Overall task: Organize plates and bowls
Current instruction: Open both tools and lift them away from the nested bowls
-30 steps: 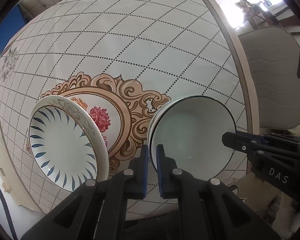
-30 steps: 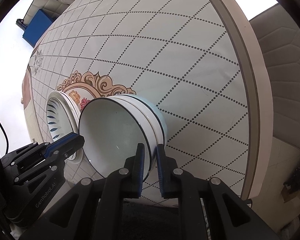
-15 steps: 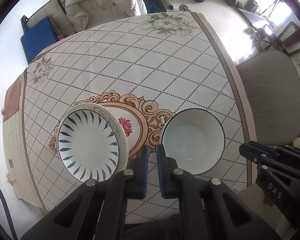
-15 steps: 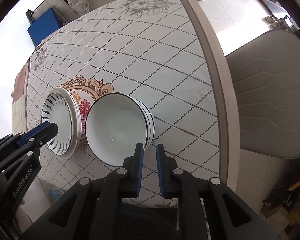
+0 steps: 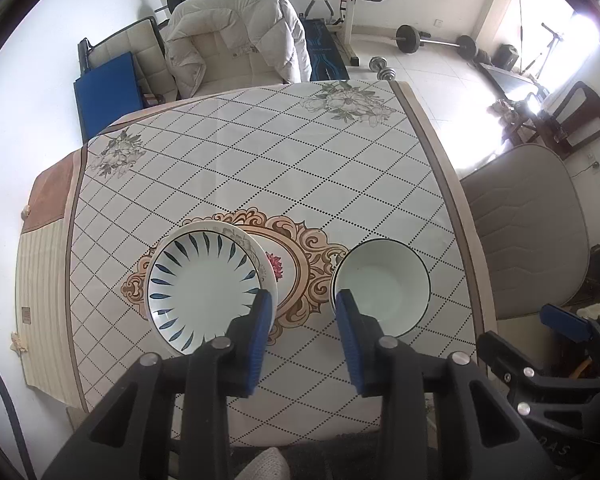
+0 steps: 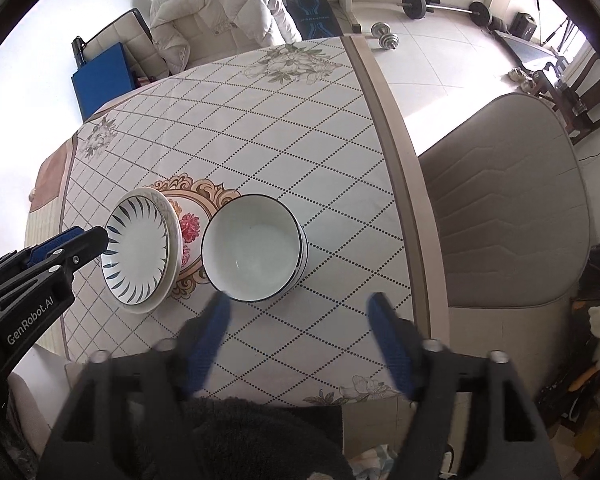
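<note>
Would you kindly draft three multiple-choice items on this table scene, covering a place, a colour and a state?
1. Where do the stacked bowls stand relative to the plate stack, in the right wrist view?
A. to its right
B. to its left
C. on top of it

2. What colour are the strokes on the top plate?
A. red
B. dark blue
C. green

3. What does the right gripper hold?
A. a bowl
B. a plate
C. nothing

Answers: 1 A, the bowls sit right of the plates, apart; 2 B, blue strokes ring the plate; 3 C, its jaws are opening with only tablecloth behind them.
</note>
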Tool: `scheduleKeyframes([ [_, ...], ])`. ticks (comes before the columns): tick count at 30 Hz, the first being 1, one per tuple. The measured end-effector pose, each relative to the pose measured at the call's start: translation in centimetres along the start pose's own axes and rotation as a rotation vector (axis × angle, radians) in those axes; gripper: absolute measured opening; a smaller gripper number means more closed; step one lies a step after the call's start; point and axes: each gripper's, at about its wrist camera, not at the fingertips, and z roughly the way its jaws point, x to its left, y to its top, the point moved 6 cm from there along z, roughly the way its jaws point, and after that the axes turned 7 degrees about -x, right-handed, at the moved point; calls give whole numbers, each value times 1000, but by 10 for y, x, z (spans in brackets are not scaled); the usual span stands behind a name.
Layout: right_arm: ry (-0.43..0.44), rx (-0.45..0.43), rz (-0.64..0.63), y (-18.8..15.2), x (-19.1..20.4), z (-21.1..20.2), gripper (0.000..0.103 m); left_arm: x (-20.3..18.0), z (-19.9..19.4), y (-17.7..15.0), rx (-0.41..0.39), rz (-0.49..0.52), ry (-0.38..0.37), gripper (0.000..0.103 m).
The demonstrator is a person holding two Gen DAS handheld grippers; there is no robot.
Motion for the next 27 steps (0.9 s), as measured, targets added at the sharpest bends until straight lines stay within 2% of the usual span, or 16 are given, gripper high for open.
scheduleKeyframes([
  [1, -10, -15, 0, 0, 0, -5, 97, 1, -3, 0, -7, -1, 4, 44],
  [3, -31, -43, -2, 1, 1, -13, 97, 2, -8, 0, -15, 8, 10, 68],
  [10, -62, -107, 2, 2, 5, -45, 97, 7, -35, -2, -83, -9, 40, 71],
  [12, -69, -121, 14, 1, 6, -54, 98, 7, -42, -5, -86, -14, 30, 80],
  [13, -68, -127, 20, 0, 6, -58, 98, 6, -44, -8, -79, -15, 22, 81],
  [16, -67, -133, 50, -4, 3, -67, 98, 4, -48, -16, -52, -17, 3, 81],
  [27, -91, -137, 61, -17, -1, -77, 98, 2, -55, -24, -66, -3, 16, 82],
])
